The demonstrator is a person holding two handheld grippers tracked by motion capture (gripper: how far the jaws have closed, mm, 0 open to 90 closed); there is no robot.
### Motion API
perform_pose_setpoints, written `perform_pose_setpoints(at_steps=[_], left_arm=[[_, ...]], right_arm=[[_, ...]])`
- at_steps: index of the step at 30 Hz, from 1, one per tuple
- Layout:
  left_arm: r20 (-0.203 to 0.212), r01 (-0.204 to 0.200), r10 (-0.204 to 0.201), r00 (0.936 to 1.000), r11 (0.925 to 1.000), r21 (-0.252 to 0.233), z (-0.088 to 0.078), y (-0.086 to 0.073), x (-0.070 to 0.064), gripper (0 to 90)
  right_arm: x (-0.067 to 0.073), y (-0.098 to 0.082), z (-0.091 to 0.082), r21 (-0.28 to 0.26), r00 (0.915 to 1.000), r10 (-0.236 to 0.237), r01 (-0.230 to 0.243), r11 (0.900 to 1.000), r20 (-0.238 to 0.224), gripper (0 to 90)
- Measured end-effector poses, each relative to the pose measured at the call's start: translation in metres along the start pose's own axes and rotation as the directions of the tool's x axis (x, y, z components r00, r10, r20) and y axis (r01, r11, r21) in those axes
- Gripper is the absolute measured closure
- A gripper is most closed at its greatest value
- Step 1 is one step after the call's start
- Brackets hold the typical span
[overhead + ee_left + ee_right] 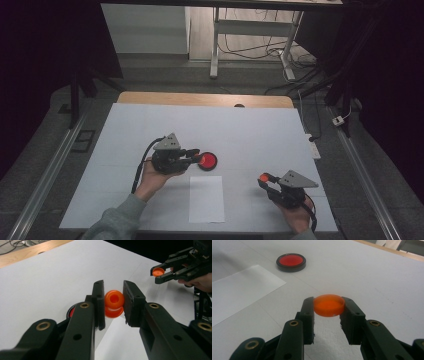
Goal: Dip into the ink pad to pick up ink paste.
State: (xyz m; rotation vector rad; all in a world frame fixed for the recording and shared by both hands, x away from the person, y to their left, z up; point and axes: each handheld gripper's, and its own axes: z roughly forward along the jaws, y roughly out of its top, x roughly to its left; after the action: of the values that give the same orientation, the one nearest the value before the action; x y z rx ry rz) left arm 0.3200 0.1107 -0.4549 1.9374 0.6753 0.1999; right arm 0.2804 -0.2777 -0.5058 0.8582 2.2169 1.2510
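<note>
Left gripper view: left claw [113, 302] hides most of black-rimmed red dish [71, 311].

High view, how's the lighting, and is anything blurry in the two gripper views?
High view: dim, surroundings nearly black, only the white table lit. Left gripper view: the orange spool is sharp, the near jaws soft. Right gripper view: the orange cap is crisp, the red disc slightly soft, with faint glare on the paper sheet.

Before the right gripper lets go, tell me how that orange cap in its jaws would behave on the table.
The orange cap looks like thin, translucent plastic, so it is probably light and fairly stiff. It is round with a low wall: set flat it should sit steady, but dropped on edge it may roll. The right gripper grips its smooth rim only, so it might slip.
</note>
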Motion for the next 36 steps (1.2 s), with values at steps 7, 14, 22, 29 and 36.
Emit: perform_pose_setpoints(at_steps=[7,14,22,29,36], left_arm=[[-0.004,-0.006,0.007,1.0,0.9998,0.02,0.011,0.002,0.005,72.3],[-0.016,-0.007,0.008,0.9998,0.9991,0.043,0.022,0.001,0.012,72.2],[-0.028,-0.003,0.005,0.9996,0.9969,0.078,0.043,-0.001,0.021,72.3],[-0.051,-0.014,0.02,0.9985,0.9927,0.12,0.054,-0.005,0.026,72.3],[-0.06,-0.005,0.013,0.9981,0.992,0.126,0.063,-0.008,0.031,72.3]], right_arm=[[-0.001,-0.001,0.0,0.001,1.0,0.001,-0.001,1.0,0.001,64.6],[-0.001,-0.002,-0.002,0.003,1.0,0.006,-0.006,1.0,0.008,64.6],[-0.001,-0.003,-0.001,0.003,1.0,0.004,-0.004,1.0,0.006,64.6],[-0.001,-0.002,-0.001,0.003,1.0,0.004,-0.004,1.0,0.005,64.6],[0.0,-0.002,-0.001,0.004,1.0,-0.001,0.001,1.0,0.001,64.6]])
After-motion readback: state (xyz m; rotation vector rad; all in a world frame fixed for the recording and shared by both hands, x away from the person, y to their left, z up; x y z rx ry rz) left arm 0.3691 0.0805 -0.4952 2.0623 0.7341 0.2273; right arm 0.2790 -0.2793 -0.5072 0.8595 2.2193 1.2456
